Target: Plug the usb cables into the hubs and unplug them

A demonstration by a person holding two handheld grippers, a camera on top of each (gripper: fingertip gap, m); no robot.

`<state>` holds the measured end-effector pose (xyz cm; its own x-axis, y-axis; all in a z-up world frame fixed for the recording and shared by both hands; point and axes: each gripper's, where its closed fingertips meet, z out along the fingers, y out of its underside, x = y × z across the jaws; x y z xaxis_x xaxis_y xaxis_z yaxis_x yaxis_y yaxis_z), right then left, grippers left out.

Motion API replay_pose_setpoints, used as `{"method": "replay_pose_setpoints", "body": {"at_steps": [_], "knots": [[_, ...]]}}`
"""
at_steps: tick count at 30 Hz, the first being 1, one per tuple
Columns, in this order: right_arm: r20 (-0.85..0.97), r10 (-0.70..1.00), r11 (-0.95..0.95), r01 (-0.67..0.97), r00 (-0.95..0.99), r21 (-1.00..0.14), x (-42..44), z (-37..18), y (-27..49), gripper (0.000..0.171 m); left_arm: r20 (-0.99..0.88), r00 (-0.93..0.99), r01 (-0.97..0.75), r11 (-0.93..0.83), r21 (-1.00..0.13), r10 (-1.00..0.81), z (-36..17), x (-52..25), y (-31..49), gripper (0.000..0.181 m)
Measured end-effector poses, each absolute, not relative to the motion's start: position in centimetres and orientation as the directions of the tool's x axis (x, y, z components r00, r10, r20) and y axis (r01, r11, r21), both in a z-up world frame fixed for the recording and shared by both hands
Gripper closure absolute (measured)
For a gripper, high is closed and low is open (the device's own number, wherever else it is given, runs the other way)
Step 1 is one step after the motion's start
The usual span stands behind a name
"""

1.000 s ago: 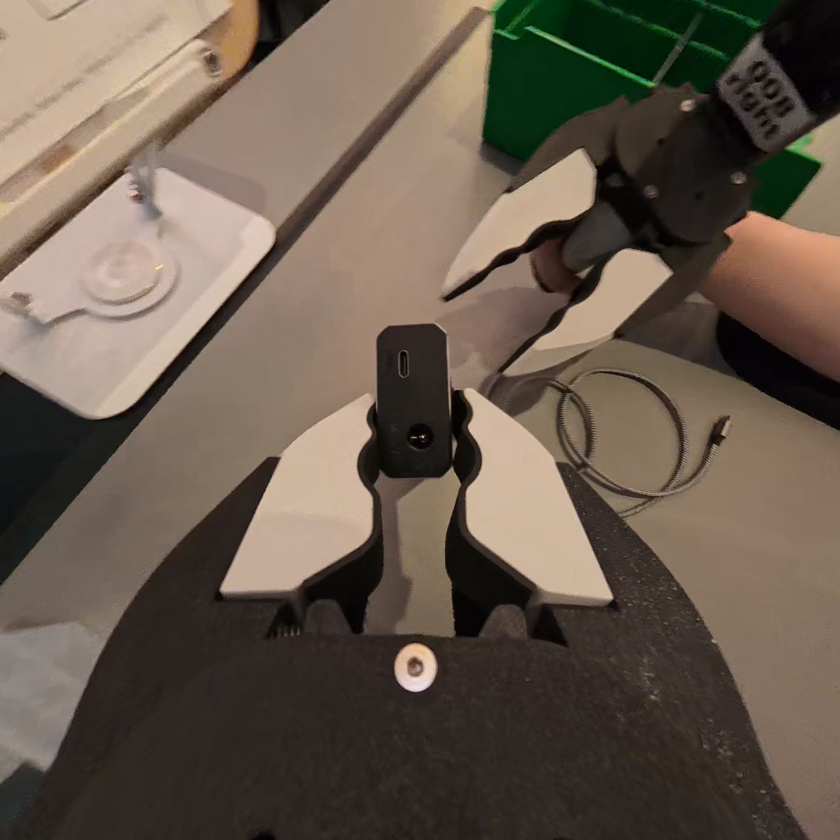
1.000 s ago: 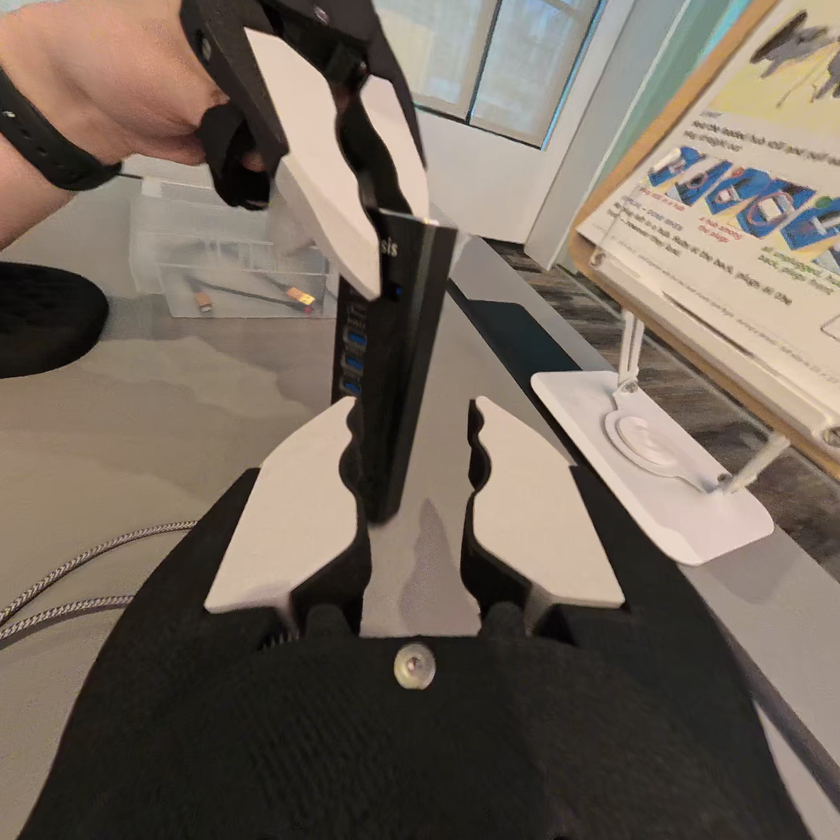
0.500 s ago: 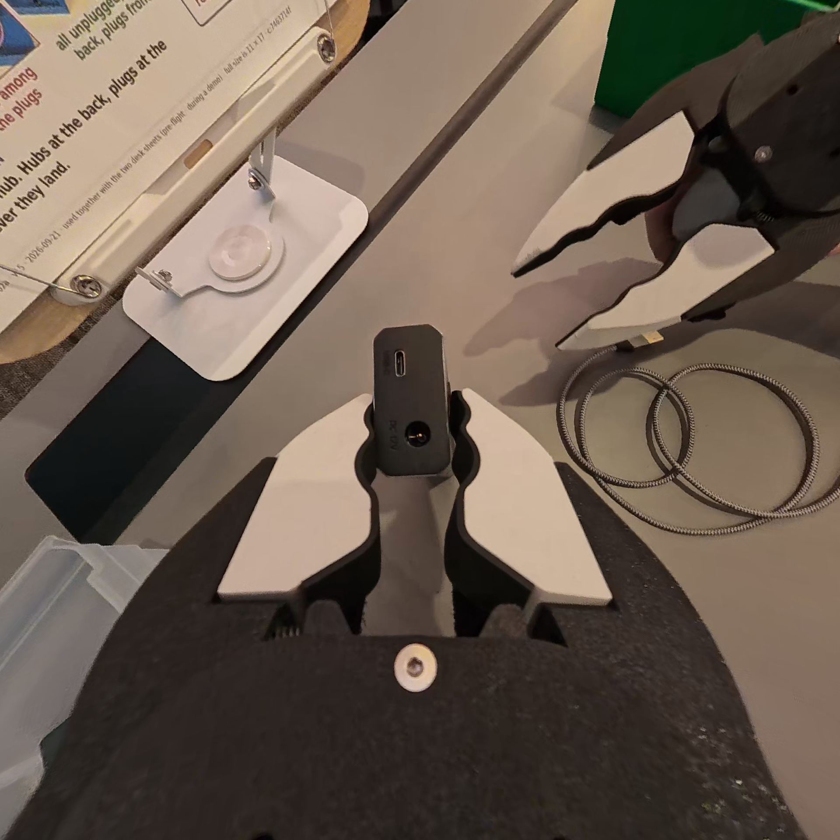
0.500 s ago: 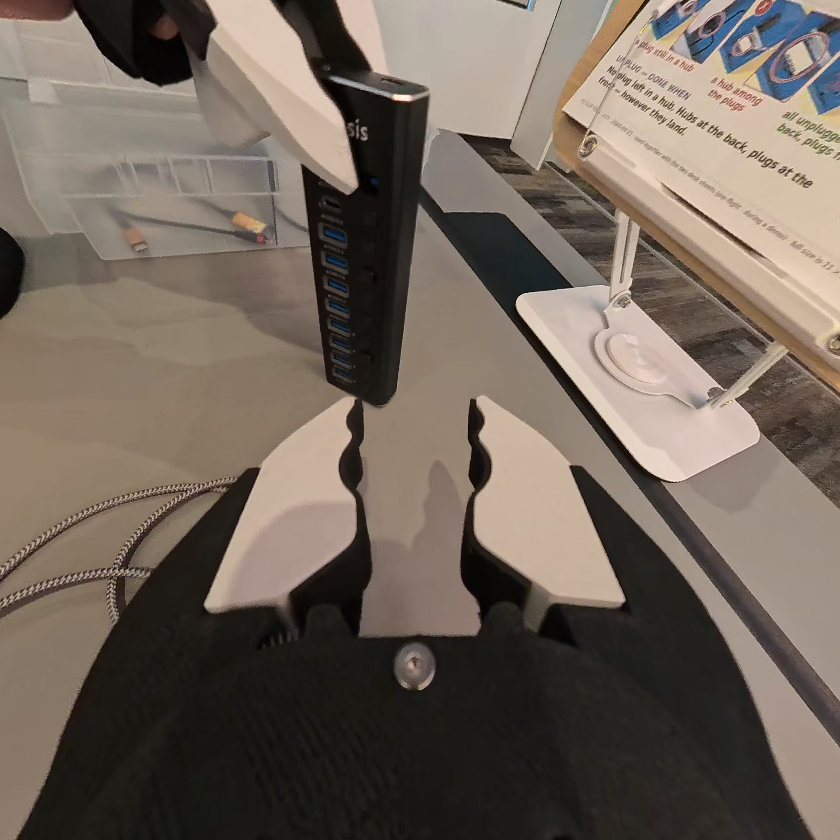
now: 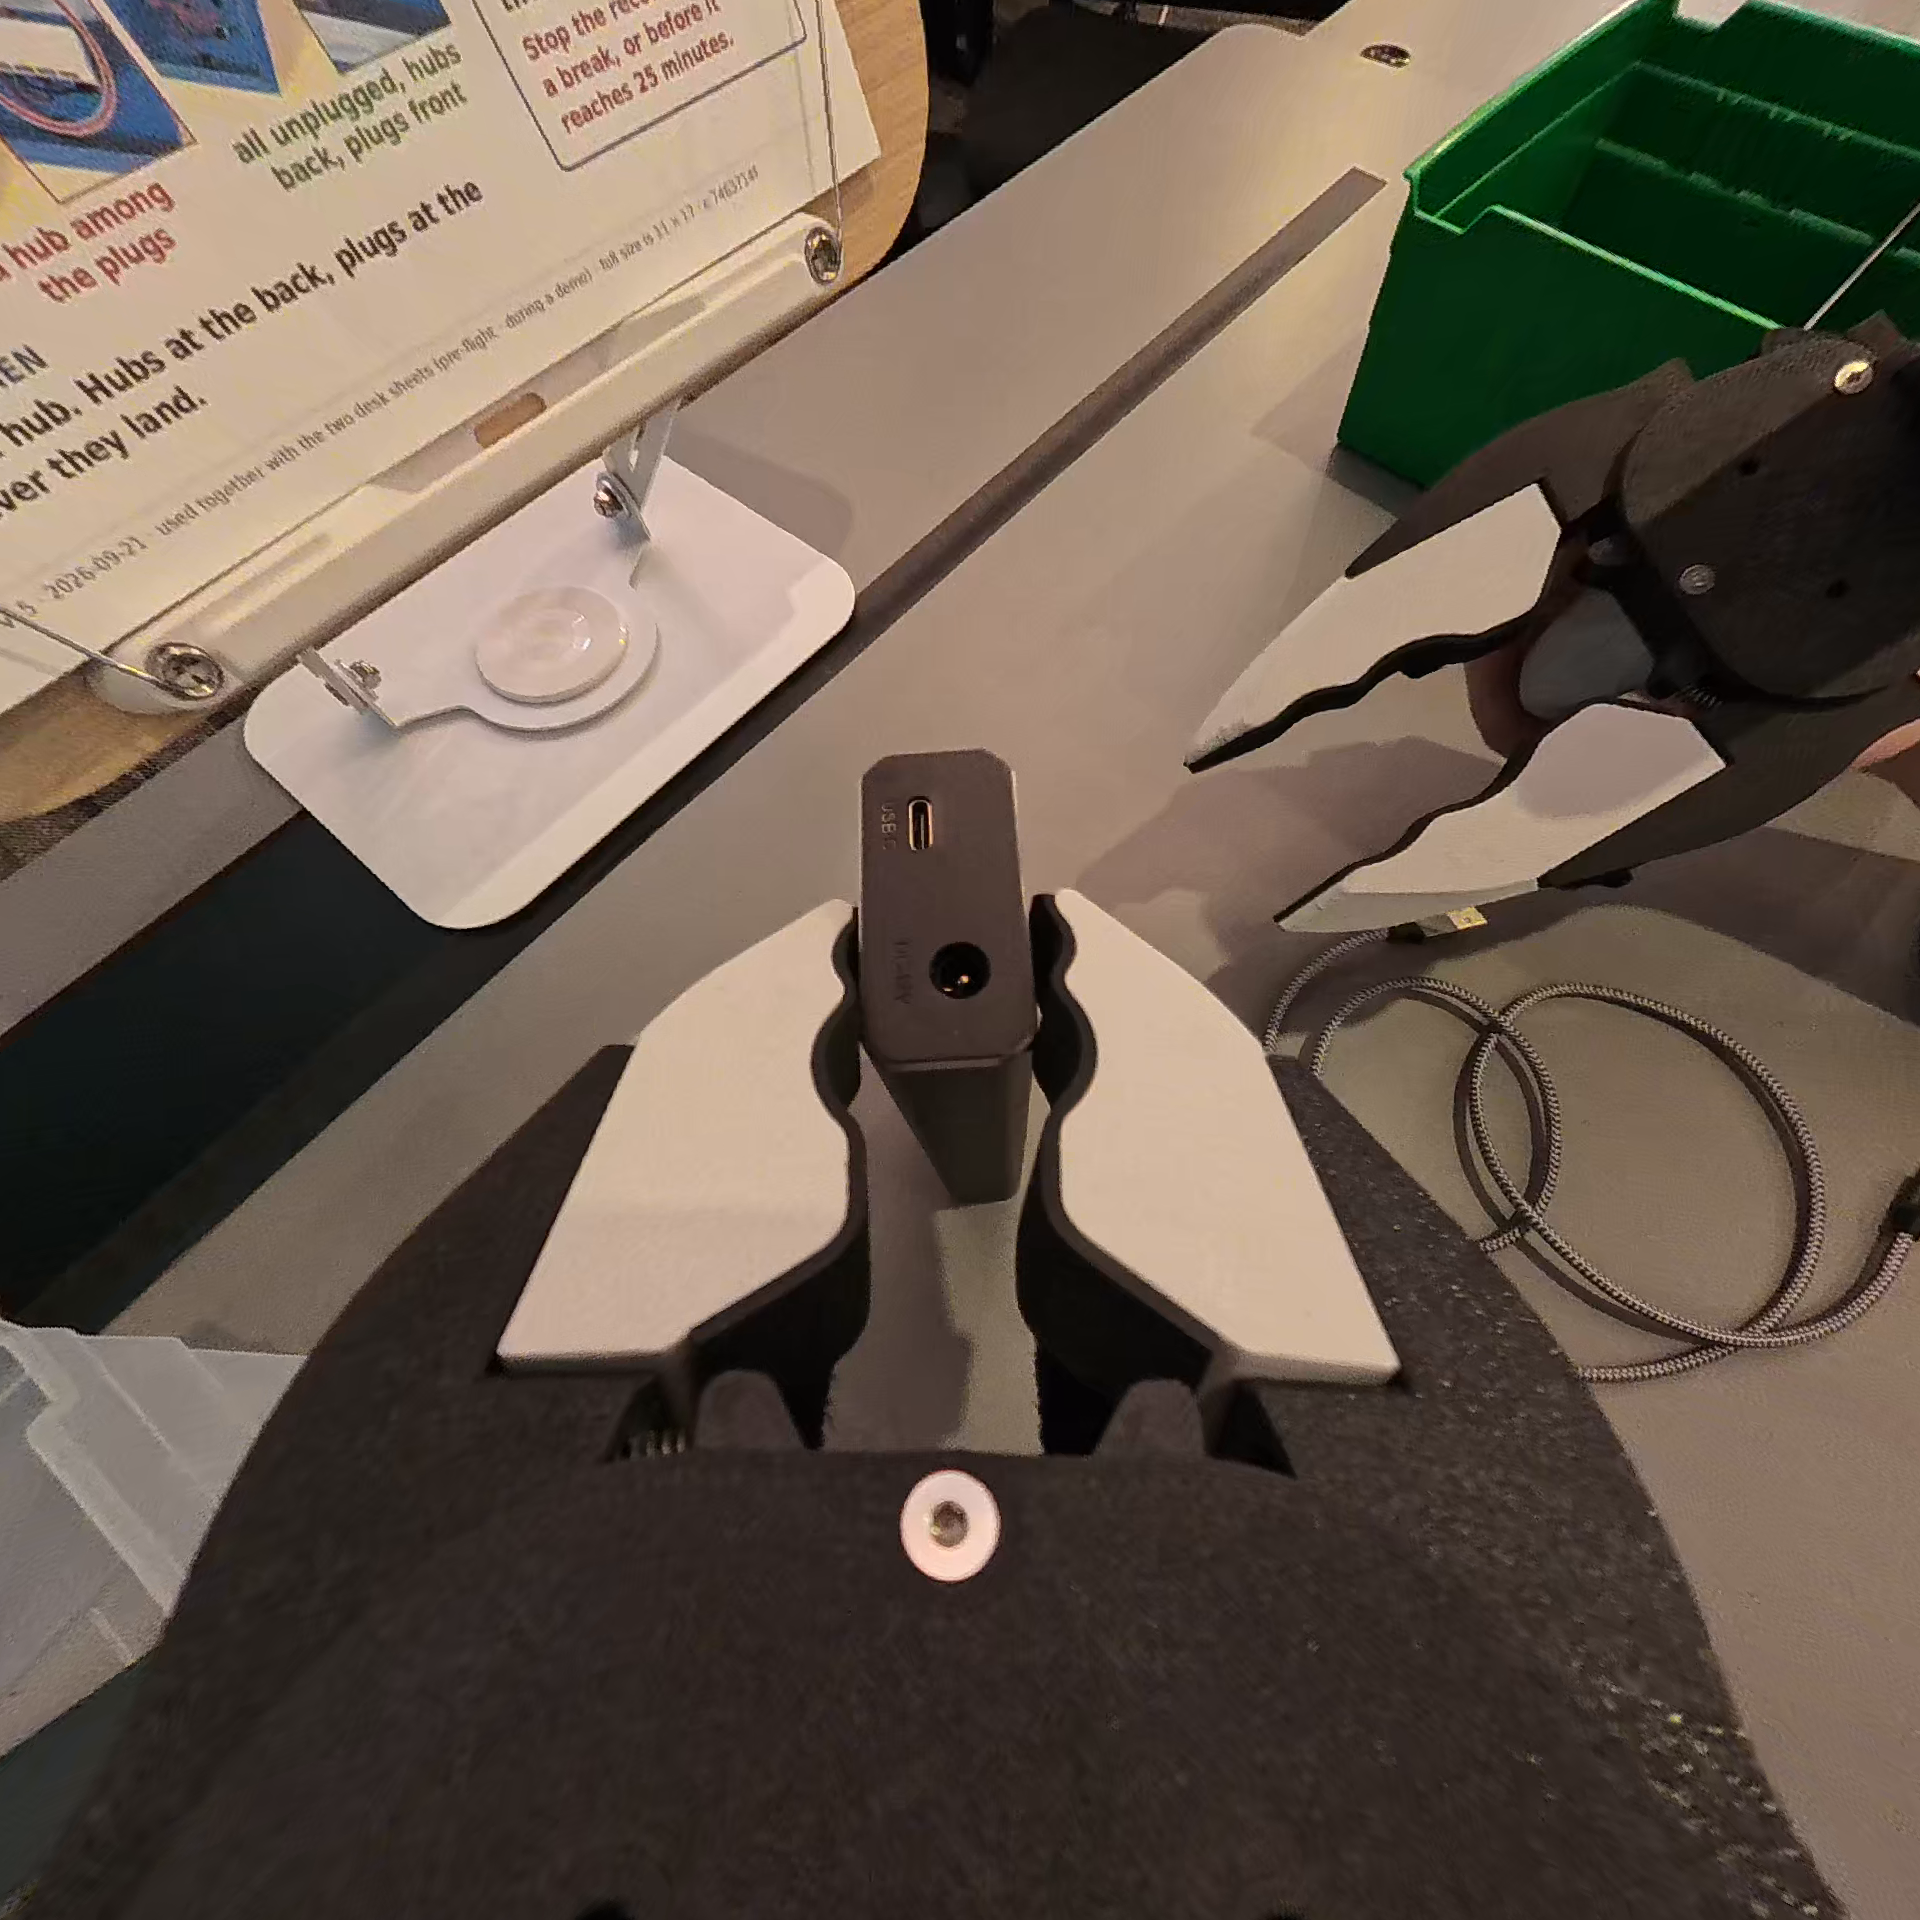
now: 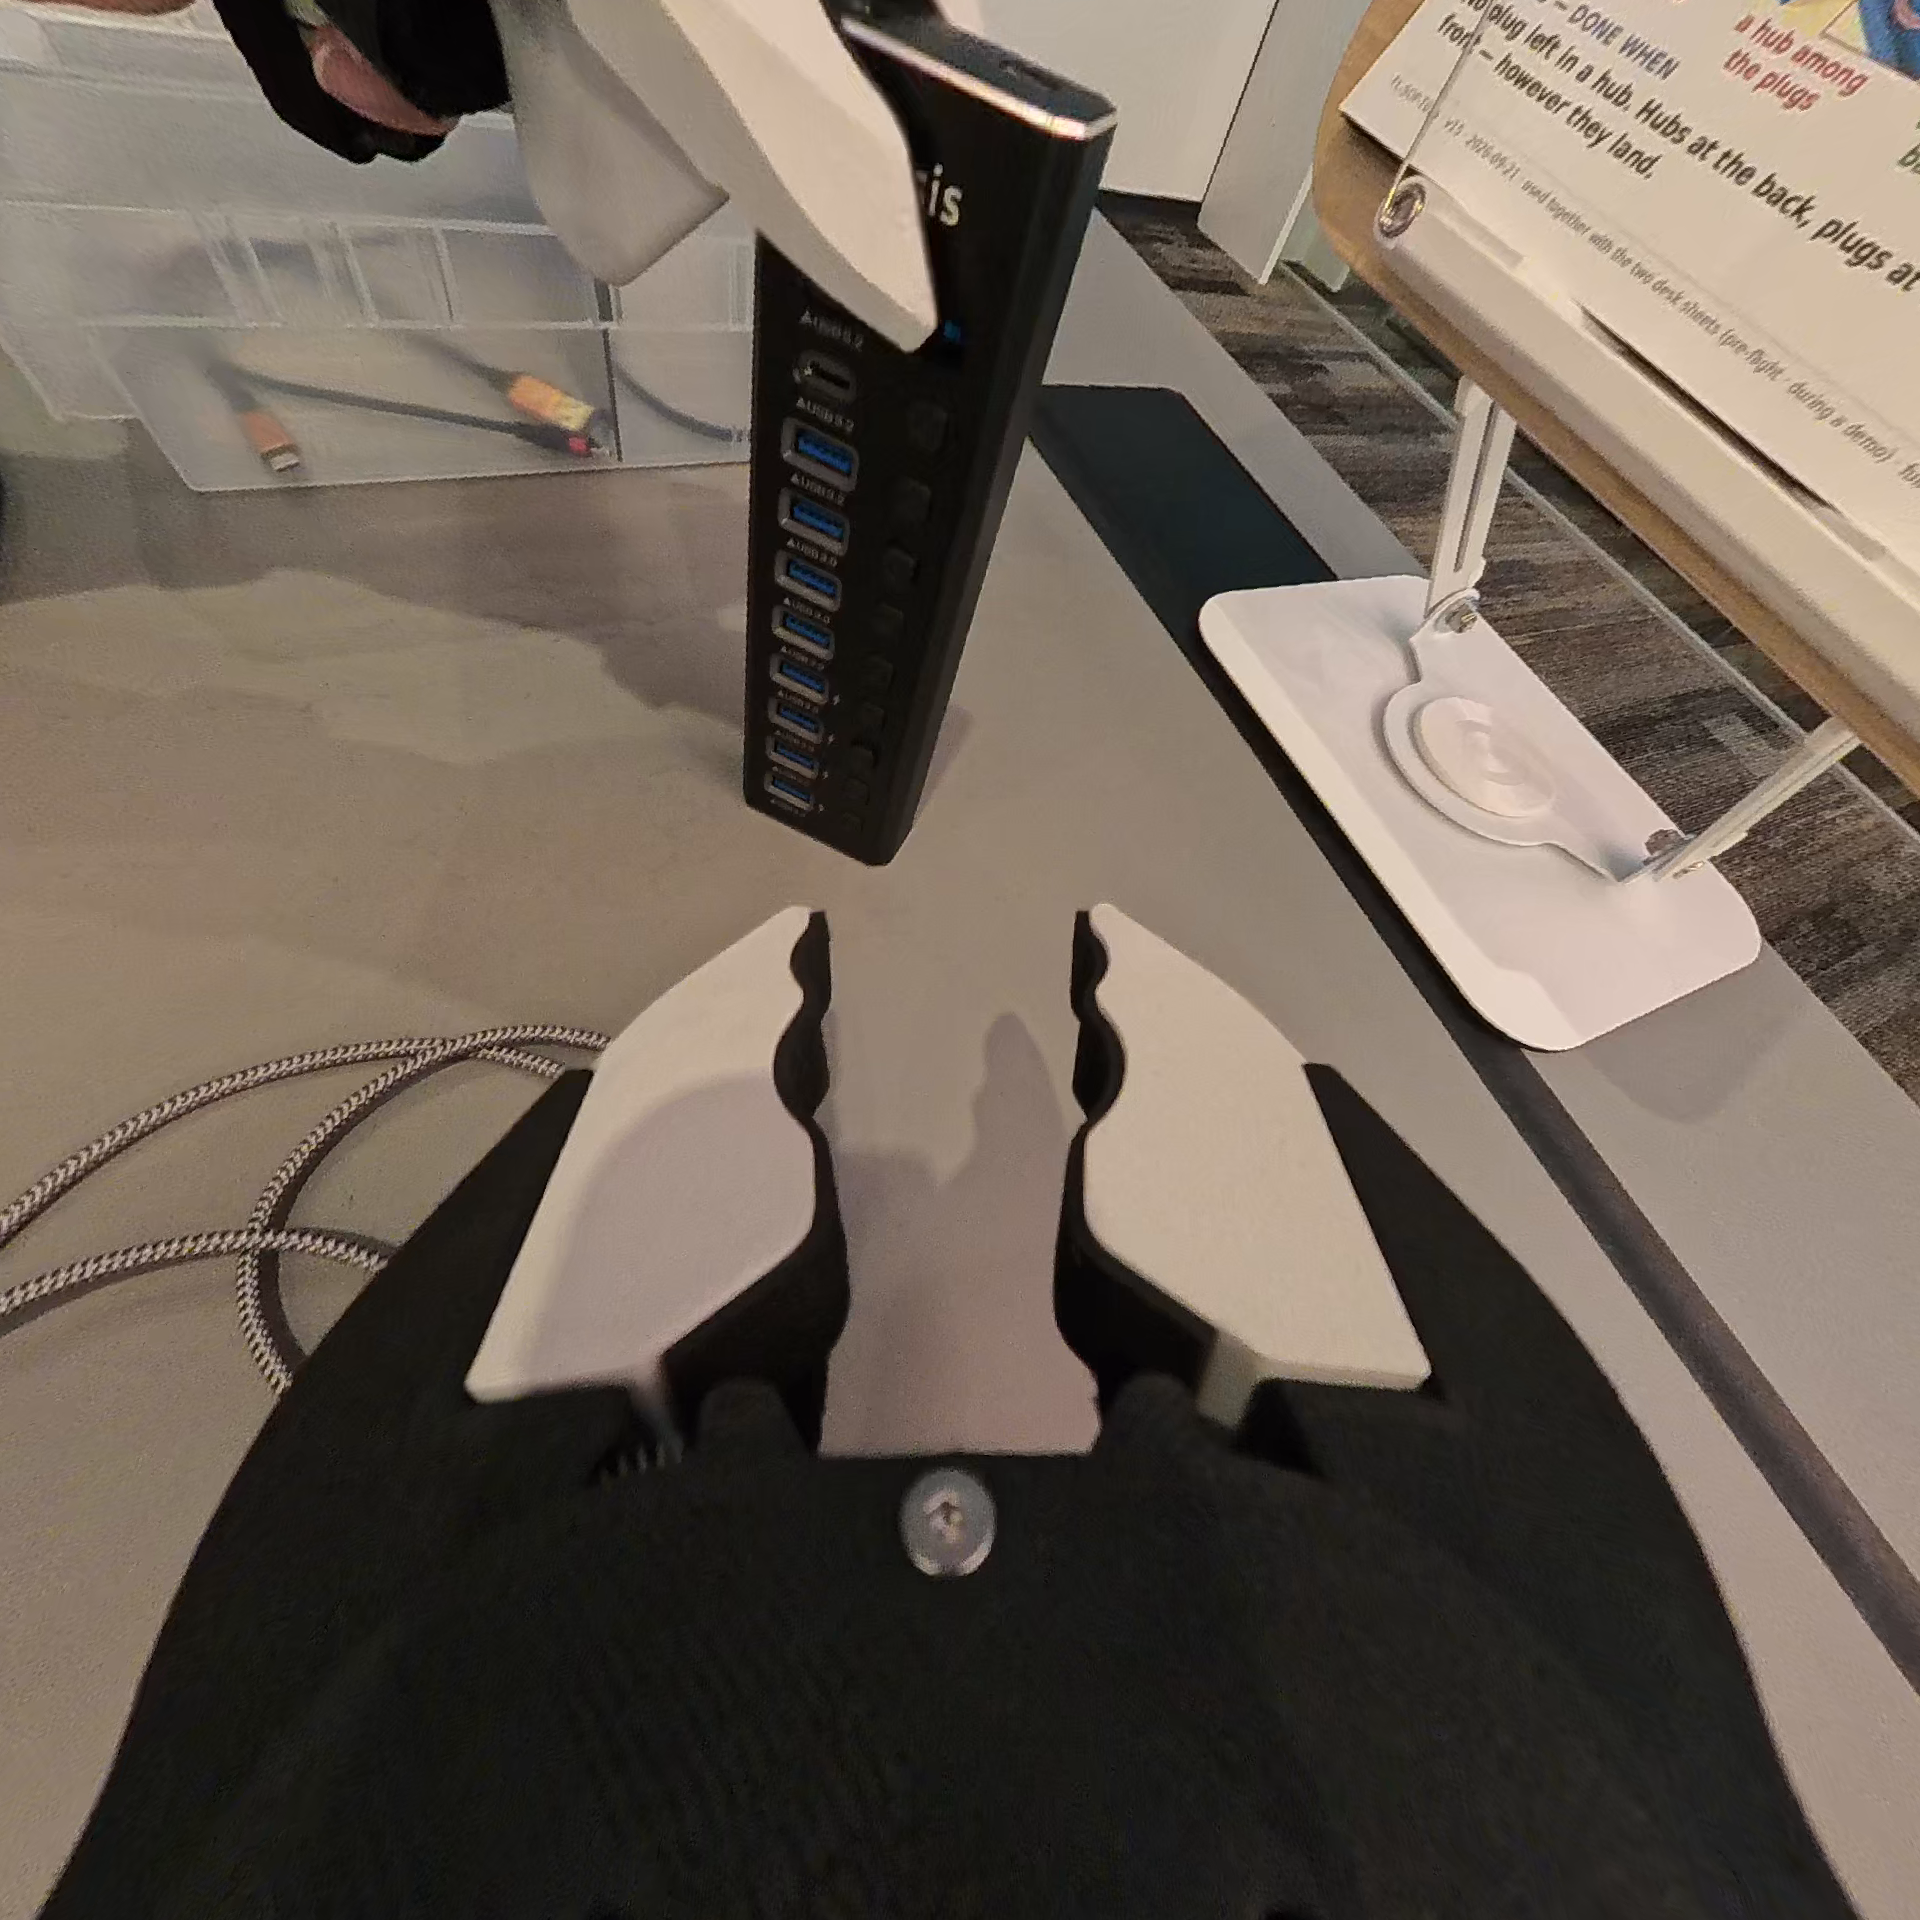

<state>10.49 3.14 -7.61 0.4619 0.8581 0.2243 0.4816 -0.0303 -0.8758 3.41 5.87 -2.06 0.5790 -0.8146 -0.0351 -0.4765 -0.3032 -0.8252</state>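
My left gripper (image 5: 945, 935) is shut on the top end of a long black USB hub (image 5: 943, 914) and holds it upright above the grey table. In the right wrist view the hub (image 6: 883, 582) hangs on end, its row of blue ports facing me, its lower end just above the table. My right gripper (image 6: 951, 925) is open and empty, a short way in front of the hub's lower end. It also shows in the left wrist view (image 5: 1247, 831). A grey braided USB cable (image 5: 1558, 1164) lies coiled on the table under it, its plug (image 5: 1455, 920) by the lower fingertip.
A white stand base (image 5: 582, 665) carries an instruction board (image 5: 312, 260) along the table's far edge. A green compartment bin (image 5: 1621, 229) stands at the back right. A clear plastic box (image 6: 312, 343) with orange-plugged cables sits behind the hub. The grippers' ends are close to 10 cm from one another.
The left gripper has lifted the hub out from between the right gripper's fingers and moved it away. The right gripper has stayed open and now sits clear of the hub.
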Motion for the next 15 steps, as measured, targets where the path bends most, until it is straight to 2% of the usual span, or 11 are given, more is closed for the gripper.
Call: {"method": "replay_pose_setpoints", "body": {"at_steps": [4, 9, 15], "knots": [[0.226, 0.873, -0.06, 0.555, 0.432, -0.83, 11.1, -8.5, 2.6, 0.125, -0.048, 0.568, -0.5, -0.298, -0.813, -0.822, -2.4, 3.5, 5.6, 0.143], [0.194, 0.924, -0.142, 0.766, 0.33, -0.627, 13.7, -11.2, 0.1, 0.13, -0.078, 0.565, -0.524, -0.284, -0.803, -0.821, -2.3, 3.4, 5.6, 0.132], [0.093, 0.943, -0.233, 0.834, 0.319, -0.5, 15.8, -13.6, -1.6, 0.137, -0.083, 0.562, -0.538, -0.287, -0.793, -0.823, -2.3, 3.3, 5.4, 0.124]]}}
